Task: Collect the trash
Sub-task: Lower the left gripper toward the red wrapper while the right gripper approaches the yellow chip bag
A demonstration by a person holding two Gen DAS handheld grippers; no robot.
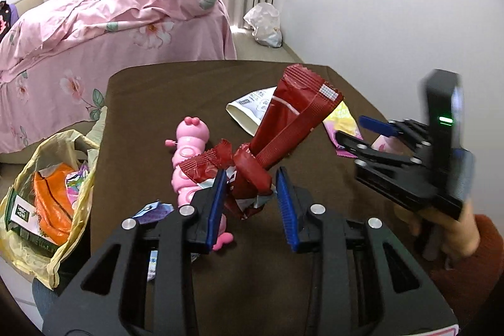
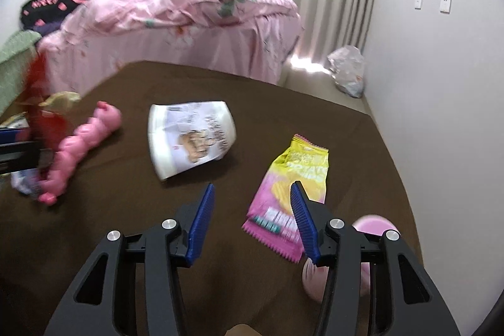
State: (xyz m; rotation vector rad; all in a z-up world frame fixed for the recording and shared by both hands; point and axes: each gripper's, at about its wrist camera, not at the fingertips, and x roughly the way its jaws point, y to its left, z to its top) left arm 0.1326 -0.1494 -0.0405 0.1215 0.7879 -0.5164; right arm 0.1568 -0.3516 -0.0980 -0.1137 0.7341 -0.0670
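Left hand-held gripper (image 1: 252, 191) angled down, clamping red wrapper (image 1: 283, 128)

The left claw (image 1: 251, 190) grips a crumpled red wrapper (image 1: 283, 128) between its 2 blue pads, lifted over the brown tabletop (image 1: 163, 90). Just beside it lies a pink caterpillar toy (image 1: 189, 147). At the left edge, a yellow bag (image 1: 60, 194) holds trash. The right claw (image 1: 365, 133) hovers on the right.
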